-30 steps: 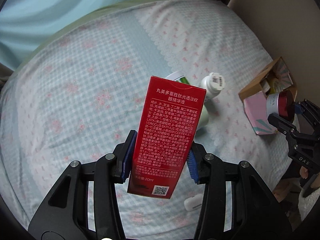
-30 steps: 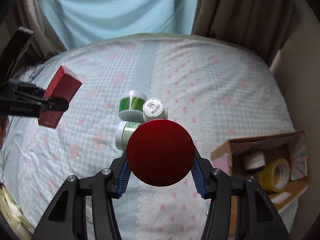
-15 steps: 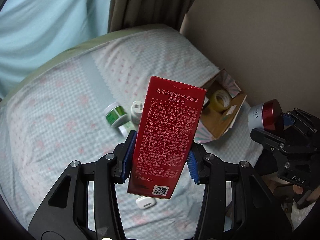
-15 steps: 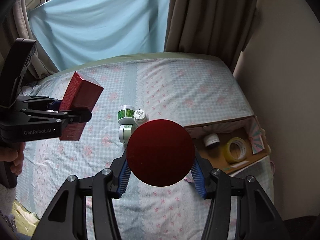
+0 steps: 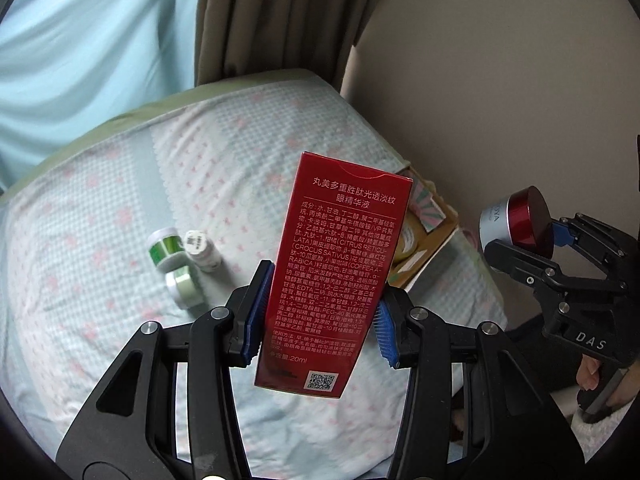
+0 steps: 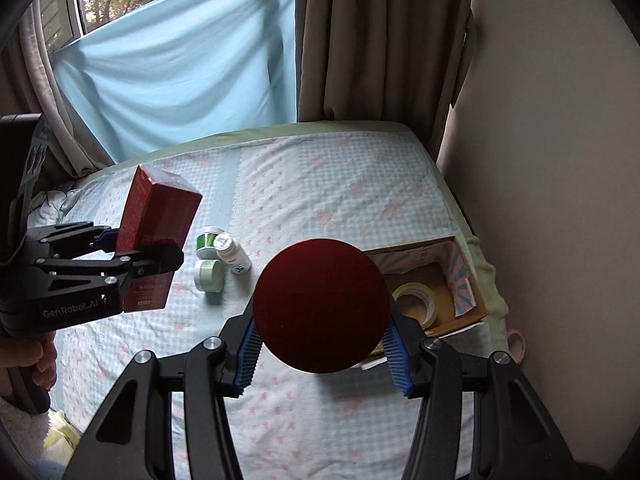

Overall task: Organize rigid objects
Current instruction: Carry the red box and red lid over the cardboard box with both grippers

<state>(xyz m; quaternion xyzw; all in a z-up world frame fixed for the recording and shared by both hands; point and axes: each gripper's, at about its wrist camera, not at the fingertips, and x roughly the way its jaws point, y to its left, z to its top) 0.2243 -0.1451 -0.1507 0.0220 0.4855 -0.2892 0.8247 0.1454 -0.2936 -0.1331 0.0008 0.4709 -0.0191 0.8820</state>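
My left gripper (image 5: 320, 312) is shut on a tall red carton (image 5: 336, 272) with white print, held high above the bed; it also shows in the right wrist view (image 6: 156, 224). My right gripper (image 6: 322, 344) is shut on a red-lidded jar (image 6: 322, 306), seen from the side in the left wrist view (image 5: 520, 222). An open cardboard box (image 6: 472, 280) lies at the bed's right edge with a yellow tape roll (image 6: 414, 300) inside. Two green jars (image 6: 208, 274) and a white bottle (image 6: 234, 254) lie on the bed.
The bed (image 6: 340, 200) has a checked floral sheet. Brown curtains (image 6: 372, 40) and a blue cloth (image 6: 180, 72) hang behind it. A beige wall (image 6: 560, 160) stands on the right. A pink ring (image 6: 516, 338) lies beside the box.
Both grippers have risen and pulled back from the bed, so the bed objects look smaller. Each still holds its item.
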